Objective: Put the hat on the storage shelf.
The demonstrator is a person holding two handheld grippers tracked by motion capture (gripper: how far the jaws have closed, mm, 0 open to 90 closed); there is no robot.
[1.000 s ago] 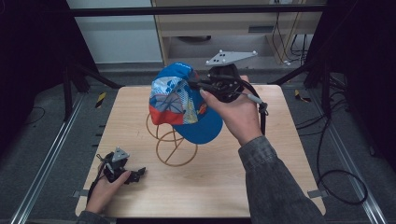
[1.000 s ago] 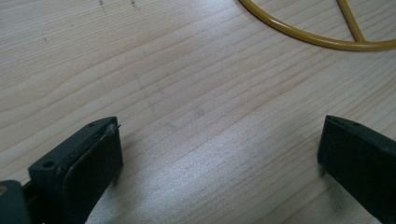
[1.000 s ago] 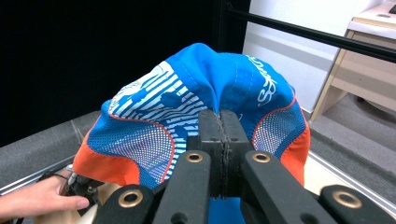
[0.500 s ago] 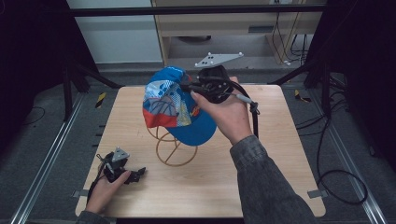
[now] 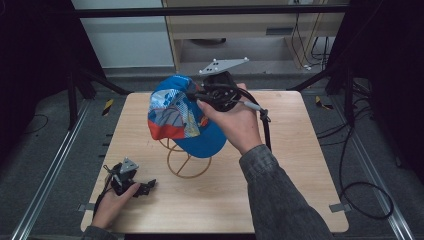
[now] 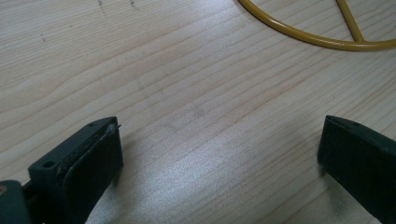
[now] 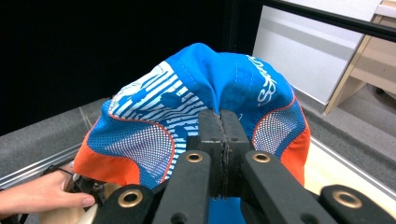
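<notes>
Both right jaws pinch the cap (image 5: 185,117) crown, holding it above the wire stand (image 5: 187,160). Left gripper (image 6: 219,154) rests wide open, empty, beside it.

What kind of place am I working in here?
Likely a lab recording rig, not a home: a bare wooden table framed by black curtains, floor rails and loose cables.

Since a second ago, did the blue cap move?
Yes. The cap, pinched by the right gripper, has shifted left over the yellow wire stand, which stayed put on the table.
</notes>
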